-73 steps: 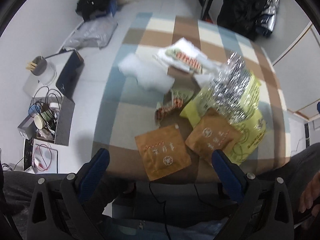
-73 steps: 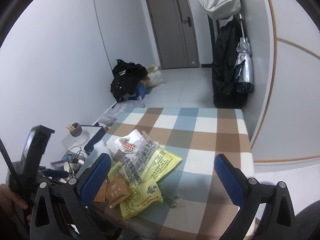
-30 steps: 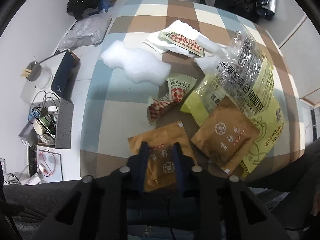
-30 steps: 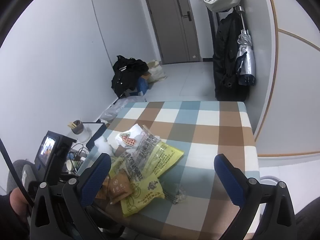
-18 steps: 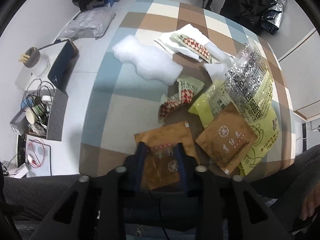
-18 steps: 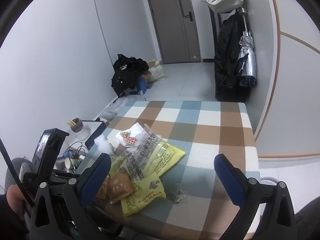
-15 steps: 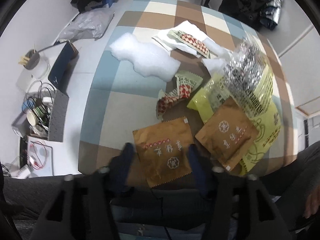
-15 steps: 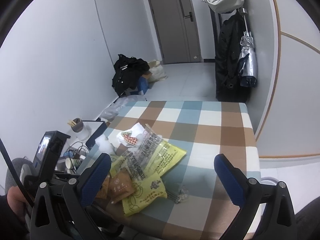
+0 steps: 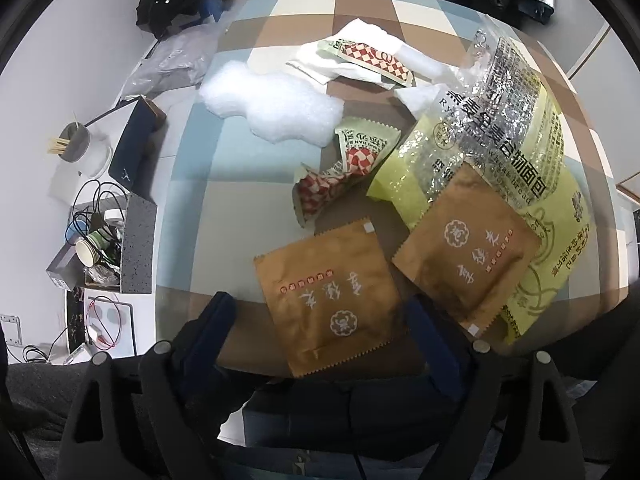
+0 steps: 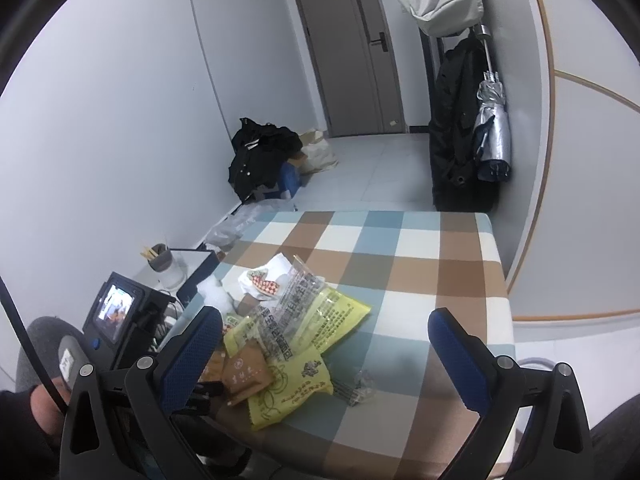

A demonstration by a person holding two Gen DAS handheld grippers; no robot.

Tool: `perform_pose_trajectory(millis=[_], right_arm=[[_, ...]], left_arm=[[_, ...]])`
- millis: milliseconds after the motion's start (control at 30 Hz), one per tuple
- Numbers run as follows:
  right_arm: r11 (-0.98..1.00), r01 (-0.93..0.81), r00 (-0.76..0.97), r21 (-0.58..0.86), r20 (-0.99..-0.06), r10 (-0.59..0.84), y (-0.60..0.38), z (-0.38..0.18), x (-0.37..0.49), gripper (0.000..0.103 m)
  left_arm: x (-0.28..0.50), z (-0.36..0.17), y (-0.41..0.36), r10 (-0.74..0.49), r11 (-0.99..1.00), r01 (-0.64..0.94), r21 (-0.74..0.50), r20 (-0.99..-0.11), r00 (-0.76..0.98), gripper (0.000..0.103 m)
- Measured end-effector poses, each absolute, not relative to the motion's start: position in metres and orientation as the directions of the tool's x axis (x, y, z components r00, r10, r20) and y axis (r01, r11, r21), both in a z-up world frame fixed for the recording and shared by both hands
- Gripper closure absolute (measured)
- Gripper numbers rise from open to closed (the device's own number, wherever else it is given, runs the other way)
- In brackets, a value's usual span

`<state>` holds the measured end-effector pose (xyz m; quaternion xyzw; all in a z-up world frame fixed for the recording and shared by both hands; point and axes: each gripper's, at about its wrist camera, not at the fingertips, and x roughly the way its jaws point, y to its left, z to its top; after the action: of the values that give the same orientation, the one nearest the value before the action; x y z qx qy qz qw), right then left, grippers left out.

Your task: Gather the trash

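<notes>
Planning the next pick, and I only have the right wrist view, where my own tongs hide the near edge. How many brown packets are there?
Observer: Two: the nearer packet, and the farther packet resting on the yellow bag.
Operator: Do the left tongs hold one?
Observer: No. The left tongs are opening; the nearer packet lies between them, ungripped.
Operator: Anything behind it?
Observer: A crumpled red-checked wrapper.

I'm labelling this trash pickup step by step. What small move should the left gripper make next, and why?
Probably ease down and close on the near brown packet again. The left gripper has its jaws opening, the packet lies flat between them at the table edge, untouched by the pads, so nothing is held.
</notes>
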<state>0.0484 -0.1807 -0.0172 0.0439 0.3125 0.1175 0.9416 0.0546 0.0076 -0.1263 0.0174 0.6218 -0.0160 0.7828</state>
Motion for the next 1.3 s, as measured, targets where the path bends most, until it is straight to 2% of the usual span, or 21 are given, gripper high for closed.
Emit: perform_pose_trajectory(millis=[100, 167, 300, 367, 900, 1300], right_arm=[[0.967, -0.193, 0.781, 0.167, -0.571, 0.254, -0.183, -0.015, 0.046, 0.000], [0.966, -0.192, 0.783, 0.172, -0.567, 0.257, -0.185, -0.013, 0.045, 0.000], [0.965, -0.189, 0.784, 0.183, -0.563, 0.260, -0.188, -0.011, 0.044, 0.000], [0.963, -0.187, 0.783, 0.194, -0.562, 0.265, -0.189, -0.010, 0.044, 0.000], [0.961, -0.181, 0.776, 0.210, -0.569, 0.270, -0.191, -0.010, 0.042, 0.000], [0.974, -0.182, 0.728, 0.132, -0.648, 0.223, -0.173, -0.032, 0.051, 0.000]], left_arm=[[0.054, -0.124, 0.003, -0.007, 0.999, 0.054, 0.005, -0.974, 0.224, 0.024], [0.053, -0.121, -0.005, -0.013, 0.997, 0.079, 0.005, -0.975, 0.224, 0.038], [0.052, -0.118, -0.011, -0.019, 0.996, 0.094, 0.002, -0.976, 0.217, 0.051], [0.051, -0.116, -0.011, -0.021, 0.995, 0.099, 0.001, -0.976, 0.218, 0.063], [0.061, -0.114, 0.009, -0.078, 0.997, 0.029, -0.073, -0.970, 0.231, 0.072], [0.058, -0.111, 0.016, -0.171, 0.985, 0.030, -0.169, -0.953, 0.251, 0.084]])
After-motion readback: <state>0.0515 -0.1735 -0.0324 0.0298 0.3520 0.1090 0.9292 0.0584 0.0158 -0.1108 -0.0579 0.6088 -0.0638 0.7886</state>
